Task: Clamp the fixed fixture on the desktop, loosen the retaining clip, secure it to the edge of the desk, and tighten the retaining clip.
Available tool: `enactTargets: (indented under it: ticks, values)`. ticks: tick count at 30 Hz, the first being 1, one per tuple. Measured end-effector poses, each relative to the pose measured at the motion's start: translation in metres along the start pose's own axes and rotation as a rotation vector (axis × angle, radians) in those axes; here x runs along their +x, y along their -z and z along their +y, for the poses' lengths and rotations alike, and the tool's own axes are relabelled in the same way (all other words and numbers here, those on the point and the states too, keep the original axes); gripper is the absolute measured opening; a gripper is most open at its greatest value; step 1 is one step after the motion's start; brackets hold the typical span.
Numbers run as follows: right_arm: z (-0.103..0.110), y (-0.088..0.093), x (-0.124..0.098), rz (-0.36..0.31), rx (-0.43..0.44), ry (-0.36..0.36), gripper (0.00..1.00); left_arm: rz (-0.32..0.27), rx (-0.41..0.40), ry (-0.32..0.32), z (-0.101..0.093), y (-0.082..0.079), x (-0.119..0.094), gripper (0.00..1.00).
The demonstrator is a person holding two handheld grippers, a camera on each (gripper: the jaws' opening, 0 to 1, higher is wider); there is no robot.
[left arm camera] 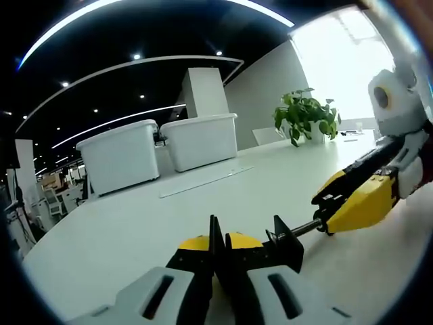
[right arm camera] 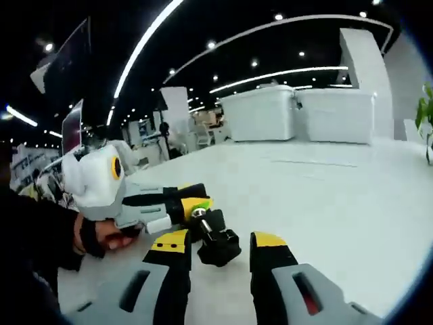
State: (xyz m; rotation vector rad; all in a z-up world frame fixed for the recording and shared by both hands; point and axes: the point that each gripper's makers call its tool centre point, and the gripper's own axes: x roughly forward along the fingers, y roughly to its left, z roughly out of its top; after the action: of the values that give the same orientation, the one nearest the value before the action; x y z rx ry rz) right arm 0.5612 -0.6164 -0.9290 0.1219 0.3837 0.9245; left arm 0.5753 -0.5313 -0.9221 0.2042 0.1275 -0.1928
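A small black clamp fixture (left arm camera: pixel 285 245) with a metal screw rod (left arm camera: pixel 308 228) is held just above the white desk (left arm camera: pixel 135 230). My left gripper (left arm camera: pixel 220 247) is shut on its thin black frame. The right gripper (left arm camera: pixel 331 203) reaches in from the right, its yellow-tipped jaws apart at the rod's end. In the right gripper view, the clamp fixture (right arm camera: pixel 218 244) sits between the spread fingertips of my right gripper (right arm camera: pixel 220 242), which stands open. The left gripper (right arm camera: pixel 191 203) comes in from the left, closed on the clamp, with a person's hand (right arm camera: pixel 108 237) behind it.
Two white storage bins (left arm camera: pixel 122 154) (left arm camera: pixel 203 139) stand at the back of the desk, with a flat clear strip (left arm camera: pixel 203 181) lying before them. A potted plant (left arm camera: pixel 304 115) sits far right by the window. The white desk (right arm camera: pixel 325 196) stretches wide ahead.
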Motion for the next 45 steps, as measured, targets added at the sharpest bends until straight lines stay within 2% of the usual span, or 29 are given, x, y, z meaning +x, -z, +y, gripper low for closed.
enactTargets:
  ticks: [5, 8, 10, 12, 14, 15, 16, 17, 18, 19, 20, 21, 22, 24, 26, 31, 32, 34, 38, 40, 41, 42, 43, 44, 45]
  values:
    - [-0.004, 0.006, 0.007, -0.003, 0.119, -0.008, 0.29, 0.000, 0.000, 0.001, 0.000, 0.000, 0.000, 0.07]
    - [0.000, 0.005, 0.009, -0.001, 0.128, -0.023, 0.25, 0.000, 0.000, 0.002, 0.000, 0.001, 0.001, 0.07]
    - [0.001, 0.005, 0.010, 0.000, 0.094, -0.011, 0.24, 0.000, -0.001, 0.004, 0.001, 0.002, 0.004, 0.07]
    - [-0.001, 0.005, 0.010, -0.001, 0.133, -0.006, 0.23, 0.000, 0.000, 0.004, 0.002, 0.002, 0.004, 0.07]
    - [-0.001, 0.005, 0.010, -0.006, 0.134, -0.010, 0.23, -0.001, 0.000, 0.004, 0.002, 0.003, 0.004, 0.07]
    - [0.000, 0.003, 0.009, -0.018, 0.084, -0.005, 0.22, -0.001, 0.001, 0.004, 0.001, 0.003, 0.004, 0.07]
    - [0.001, 0.001, 0.008, -0.031, -0.015, 0.003, 0.22, -0.001, 0.000, 0.005, 0.001, 0.003, 0.005, 0.07]
    - [0.006, -0.001, 0.006, -0.046, -0.183, 0.018, 0.22, -0.001, 0.000, 0.006, 0.002, 0.004, 0.006, 0.07]
    - [0.008, -0.001, 0.006, -0.047, -0.230, 0.021, 0.22, -0.001, 0.000, 0.007, 0.002, 0.005, 0.007, 0.07]
    - [0.012, -0.003, 0.005, -0.051, -0.402, 0.038, 0.22, -0.001, -0.001, 0.006, 0.003, 0.006, 0.007, 0.07]
    - [0.014, -0.003, 0.004, -0.049, -0.489, 0.047, 0.21, -0.001, -0.001, 0.007, 0.003, 0.006, 0.008, 0.07]
    - [0.019, -0.004, 0.004, -0.052, -0.643, 0.063, 0.21, -0.001, -0.001, 0.007, 0.003, 0.006, 0.008, 0.07]
    - [0.021, -0.004, 0.004, -0.054, -0.728, 0.073, 0.21, -0.001, -0.001, 0.007, 0.004, 0.006, 0.008, 0.07]
    - [0.031, -0.006, -0.004, -0.065, -0.852, 0.089, 0.21, -0.001, -0.001, 0.009, 0.005, 0.007, 0.010, 0.07]
    - [0.033, -0.006, -0.005, -0.079, -0.981, 0.108, 0.21, -0.001, 0.002, 0.009, 0.005, 0.008, 0.012, 0.07]
    - [0.038, -0.005, -0.008, -0.080, -1.151, 0.137, 0.21, -0.002, 0.008, 0.007, 0.004, 0.006, 0.010, 0.07]
    - [0.039, -0.004, -0.010, -0.078, -1.234, 0.154, 0.21, -0.002, 0.007, 0.008, 0.004, 0.006, 0.010, 0.07]
    - [0.041, -0.005, -0.010, -0.086, -1.294, 0.162, 0.21, -0.001, 0.005, 0.009, 0.004, 0.007, 0.011, 0.07]
    - [0.038, -0.007, -0.009, -0.085, -1.302, 0.152, 0.21, -0.001, 0.005, 0.006, 0.004, 0.005, 0.010, 0.07]
    - [0.036, -0.008, -0.009, -0.068, -1.265, 0.141, 0.23, -0.001, 0.007, 0.006, 0.005, 0.006, 0.010, 0.07]
    - [0.033, -0.005, -0.009, -0.021, -1.160, 0.128, 0.23, -0.002, 0.013, 0.007, 0.005, 0.006, 0.010, 0.07]
    - [0.033, -0.005, -0.010, -0.005, -1.081, 0.118, 0.25, -0.002, 0.015, 0.007, 0.005, 0.006, 0.011, 0.07]
    - [0.035, -0.007, -0.010, -0.009, -1.038, 0.098, 0.26, -0.002, 0.017, 0.008, 0.006, 0.007, 0.012, 0.07]
    - [0.035, -0.012, -0.012, -0.023, -0.881, 0.086, 0.28, -0.003, 0.016, 0.007, 0.006, 0.007, 0.012, 0.07]
    - [0.035, -0.012, -0.012, -0.020, -0.839, 0.082, 0.31, -0.003, 0.017, 0.008, 0.005, 0.006, 0.012, 0.07]
